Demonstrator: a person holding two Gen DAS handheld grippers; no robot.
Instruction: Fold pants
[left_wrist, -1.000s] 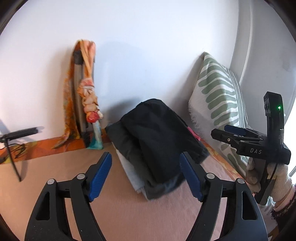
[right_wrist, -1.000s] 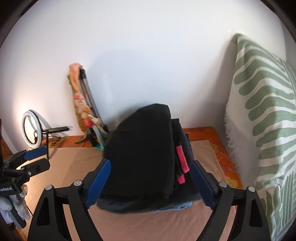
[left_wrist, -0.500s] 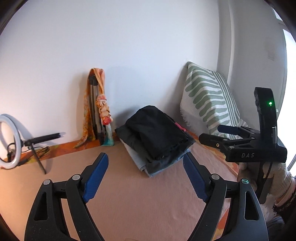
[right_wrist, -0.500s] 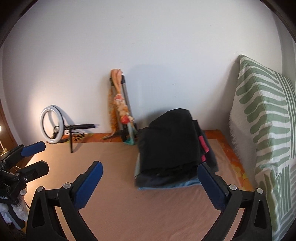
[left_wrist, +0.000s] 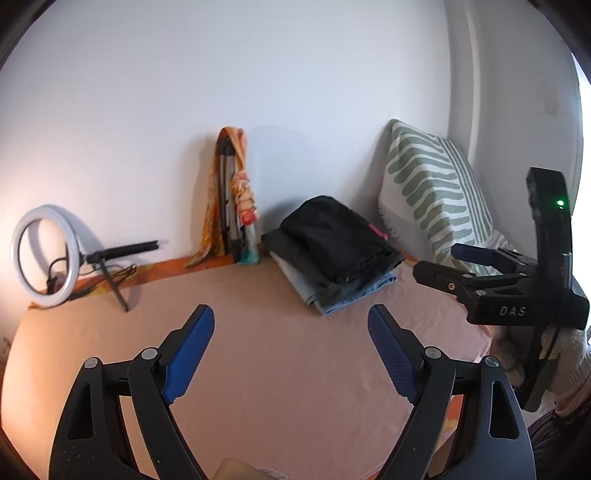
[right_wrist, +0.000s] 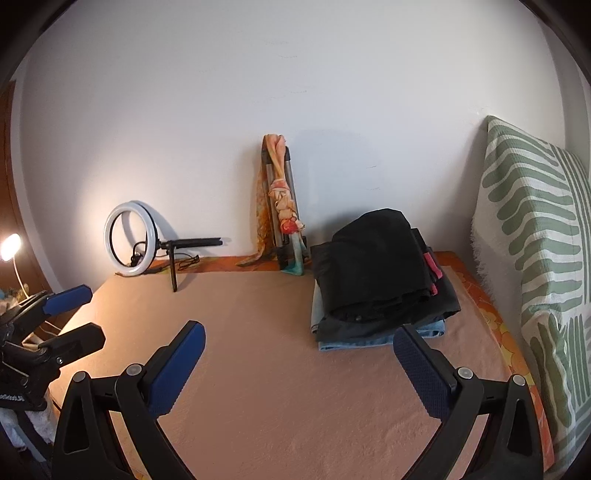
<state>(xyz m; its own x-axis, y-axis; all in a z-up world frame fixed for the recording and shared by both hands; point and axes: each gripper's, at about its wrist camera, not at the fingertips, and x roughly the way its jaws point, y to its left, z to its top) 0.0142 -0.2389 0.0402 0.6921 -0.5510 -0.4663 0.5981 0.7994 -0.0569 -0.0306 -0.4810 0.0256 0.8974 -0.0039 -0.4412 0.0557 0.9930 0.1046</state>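
Folded black pants (right_wrist: 373, 266) topping a stack of folded garments, light blue denim (right_wrist: 380, 338) lowest, on peach bedspread (right_wrist: 277, 332) near white wall, beside green-striped white pillow (right_wrist: 535, 236). Left tool (left_wrist: 291, 343) spread wide, empty; right tool (right_wrist: 299, 354) spread wide, empty. White ring light (right_wrist: 129, 238) far left.

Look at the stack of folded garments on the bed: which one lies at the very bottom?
The light blue jeans; their pale edge shows beneath the dark grey garment and the black pants on top.
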